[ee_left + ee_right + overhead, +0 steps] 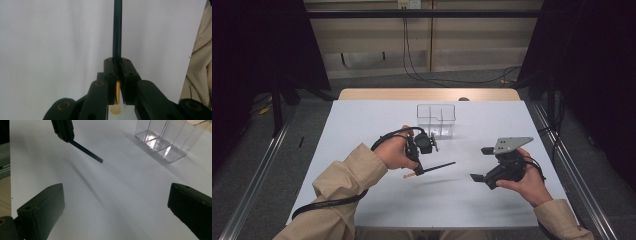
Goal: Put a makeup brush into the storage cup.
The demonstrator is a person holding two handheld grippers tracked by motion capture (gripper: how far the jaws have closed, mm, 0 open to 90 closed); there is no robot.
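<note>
- Where its two black jaws meet, the left gripper [417, 169] is clamped on a slim dark brush [435, 167], pinching it just above the gold band near the bristle end (the tan bristle tip shows below the jaws in the left gripper view).
- The brush [117, 30] is held above the table, its long handle pointing away from the left hand [396, 152] toward the right gripper, with a faint shadow on the white sheet beneath it.
- The right gripper [482, 163] has its jaws spread wide and holds nothing; between them the right gripper view shows bare white surface.
- The right hand [524, 182] holds that gripper near the table's right side, well apart from the brush's free end.
- Beyond both grippers a clear plastic organiser [436, 120] stands upright, divided into compartments that look empty; it sits near the far middle of the sheet.
- The white table [362, 125] has open room to the left, to the right of the organiser and along the near edge; a strip of wood shows at its far edge.
- No brand, label or writing can be read on the grippers, the brush or the organiser.
</note>
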